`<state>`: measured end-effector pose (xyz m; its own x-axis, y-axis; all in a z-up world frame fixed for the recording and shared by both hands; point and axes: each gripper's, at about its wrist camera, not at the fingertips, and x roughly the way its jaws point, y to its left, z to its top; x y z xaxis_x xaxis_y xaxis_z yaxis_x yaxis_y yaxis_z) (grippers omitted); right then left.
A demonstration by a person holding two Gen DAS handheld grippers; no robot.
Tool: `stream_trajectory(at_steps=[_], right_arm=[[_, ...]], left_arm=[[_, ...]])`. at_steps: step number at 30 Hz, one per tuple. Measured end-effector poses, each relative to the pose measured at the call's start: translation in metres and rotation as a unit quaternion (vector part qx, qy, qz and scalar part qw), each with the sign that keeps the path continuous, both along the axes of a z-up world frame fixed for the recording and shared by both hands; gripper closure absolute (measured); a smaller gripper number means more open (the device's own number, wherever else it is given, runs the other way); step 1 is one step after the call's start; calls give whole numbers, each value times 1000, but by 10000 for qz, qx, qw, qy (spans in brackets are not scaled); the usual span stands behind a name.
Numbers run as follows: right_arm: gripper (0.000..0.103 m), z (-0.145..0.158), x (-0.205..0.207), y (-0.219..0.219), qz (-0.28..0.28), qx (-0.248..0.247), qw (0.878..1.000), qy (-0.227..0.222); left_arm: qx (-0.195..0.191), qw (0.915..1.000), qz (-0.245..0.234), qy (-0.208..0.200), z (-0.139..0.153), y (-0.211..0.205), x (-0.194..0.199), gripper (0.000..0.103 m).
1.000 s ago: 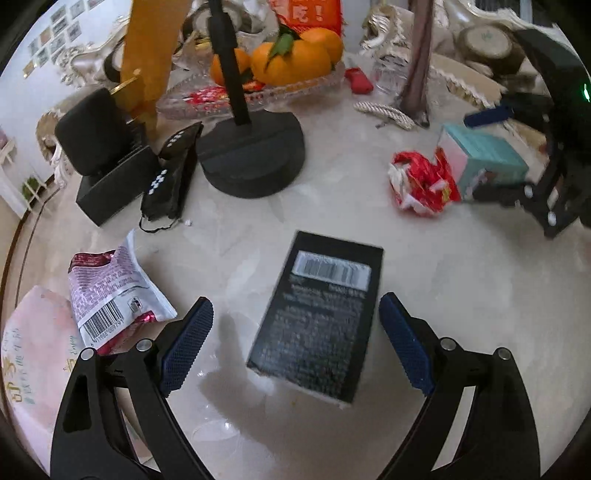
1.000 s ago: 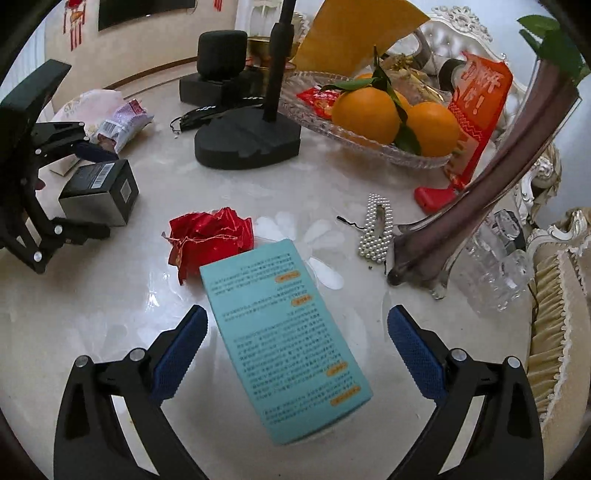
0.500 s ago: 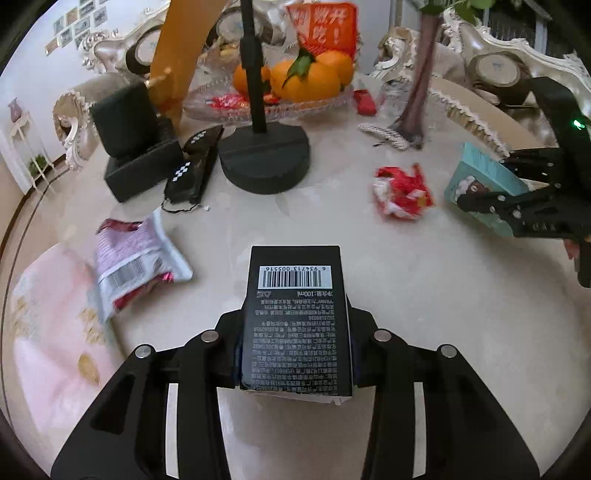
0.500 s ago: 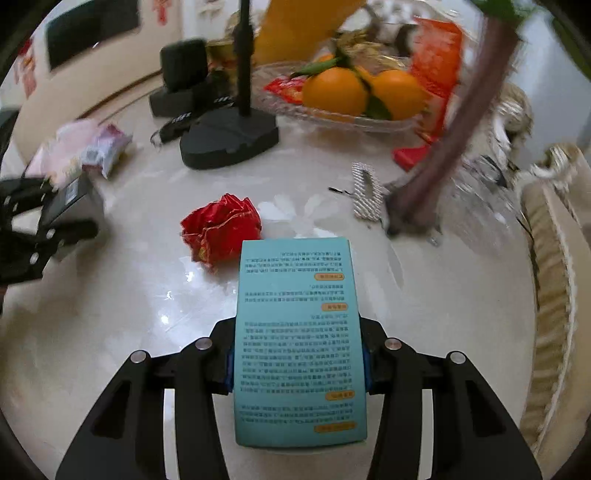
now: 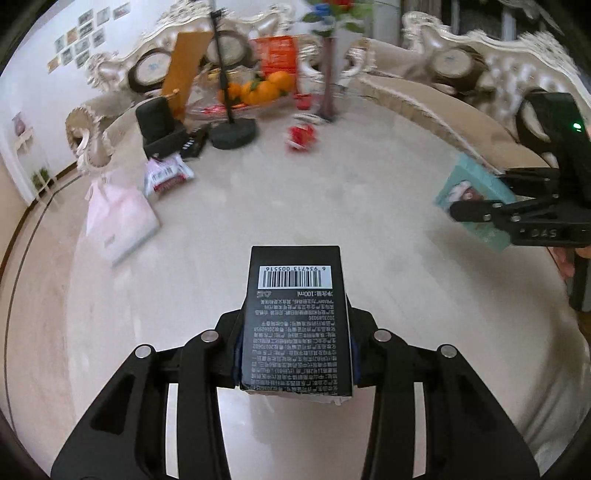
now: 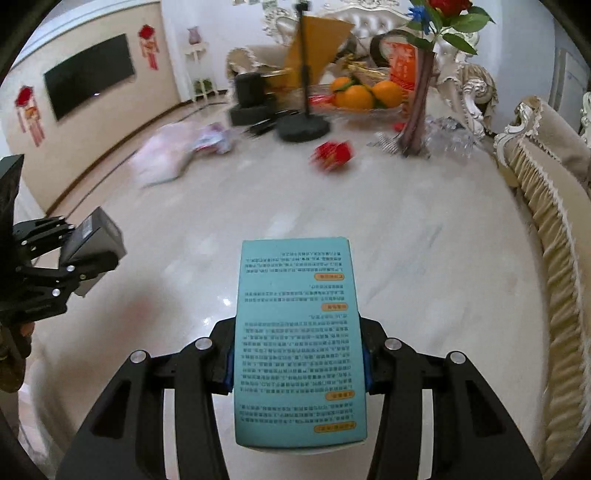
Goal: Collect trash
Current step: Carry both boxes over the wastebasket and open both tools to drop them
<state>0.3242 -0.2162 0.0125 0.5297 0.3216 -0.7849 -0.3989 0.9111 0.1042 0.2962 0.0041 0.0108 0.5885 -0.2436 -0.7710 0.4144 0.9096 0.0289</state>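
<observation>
Boxes [image 5: 295, 317] now clamped, lifted off table [image 5: 406, 295].

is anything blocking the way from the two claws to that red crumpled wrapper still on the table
Nothing lies on the bare table between them and the red wrapper. But both are full: the left claw is shut on the black box, the right claw on the teal box.

Fruit: oranges [image 6: 364, 95] in a glass dish [image 6: 373, 110] at the tabletop's far edge.
Stand: black round base [image 6: 303, 127] beside the dish.
Vase: purple [image 6: 415, 110], holding flowers [image 6: 445, 14].
Wall: television [image 6: 90, 75].
</observation>
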Motion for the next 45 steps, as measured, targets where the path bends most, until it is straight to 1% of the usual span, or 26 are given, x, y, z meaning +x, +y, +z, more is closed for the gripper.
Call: stream_trajectory(at_steps=[2, 3, 6, 9, 10, 12, 15, 16, 19, 20, 22, 23, 25, 27, 30, 31, 32, 33, 34, 35, 36, 37, 38, 40, 43, 45], right_arm=[[58, 1, -40, 5, 62, 79, 9999, -38], [58, 2, -58, 7, 95, 119, 9999, -66], [58, 4, -117, 13, 123, 307, 9994, -99], [58, -1, -170, 19, 166, 395, 9991, -46], [58, -4, -185, 21, 158, 399, 9991, -14], [58, -13, -212, 25, 164, 387, 9991, 102], [58, -37, -238, 33, 237, 224, 9987, 396], [58, -46, -240, 36, 241, 118, 9984, 494], [58, -88, -233, 47, 235, -396, 9955, 824], [58, -98, -229, 50, 230, -431, 9944, 935], [58, -124, -217, 58, 212, -536, 9910, 1207], [58, -139, -210, 63, 207, -633, 9890, 1322], [58, -159, -208, 71, 263, -718, 9854, 1520], [58, -172, -204, 77, 302, -739, 9829, 1659], [57, -177, -213, 82, 348, -724, 9822, 1698], [57, -178, -213, 82, 342, -712, 9824, 1692], [56, -179, -213, 82, 367, -656, 9824, 1708], [54, -179, -216, 83, 392, -644, 9821, 1726], [47, -180, -219, 81, 399, -717, 9815, 1728], [42, -181, -219, 81, 313, -904, 9815, 1656], [31, -183, -219, 77, 231, -993, 9818, 1605], [26, -183, -218, 75, 186, -1002, 9819, 1597], [24, -182, -218, 70, 139, -887, 9826, 1627], [19, -178, -217, 65, 14, -788, 9838, 1611], [18, -170, -219, 63, -66, -697, 9853, 1561], [18, -165, -220, 62, -118, -661, 9861, 1520]], left_arm=[[6, 9999, -105, -72, 3, -2, -48, 63], [-26, 9999, -117, -100, 4, -1, -64, 63], [-288, 9994, -127, -105, 5, 2, -124, 63], [-339, 9993, -93, -147, -2, 1, -186, 63], [-361, 9992, -85, -133, -5, 1, -199, 63], [-432, 9990, -68, 5, -18, -1, -229, 63], [-305, 9990, -66, 329, -45, -5, -255, 63], [-263, 9984, -59, 503, -61, -8, -261, 63], [65, 9968, 2, 801, -98, -18, -267, 63], [66, 9955, -13, 947, -111, -21, -266, 63], [-86, 9913, -27, 1314, -135, -25, -260, 63], [-53, 9896, 15, 1441, -147, -27, -256, 63], [1, 9859, 111, 1671, -167, -29, -253, 63], [-83, 9826, 202, 1843, -178, -27, -247, 63], [-148, 9794, 361, 1980, -191, -20, -239, 61], [-136, 9777, 414, 2052, -195, -19, -237, 53], [-102, 9770, 452, 2082, -197, -19, -238, 34], [-46, 9769, 475, 2084, -199, -20, -236, 27], [6, 9773, 454, 2069, -200, -22, -238, 24], [72, 9779, 446, 2043, -200, -23, -239, 23], [169, 9786, 467, 1996, -200, -23, -239, 22], [213, 9795, 505, 1938, -199, -25, -239, 17], [191, 9804, 556, 1878, -197, -23, -240, 15], [86, 9813, 659, 1807, -192, -18, -241, 14], [169, 9821, 884, 1655, -181, -14, -241, 14], [128, 9827, 952, 1584, -174, -11, -241, 14]])
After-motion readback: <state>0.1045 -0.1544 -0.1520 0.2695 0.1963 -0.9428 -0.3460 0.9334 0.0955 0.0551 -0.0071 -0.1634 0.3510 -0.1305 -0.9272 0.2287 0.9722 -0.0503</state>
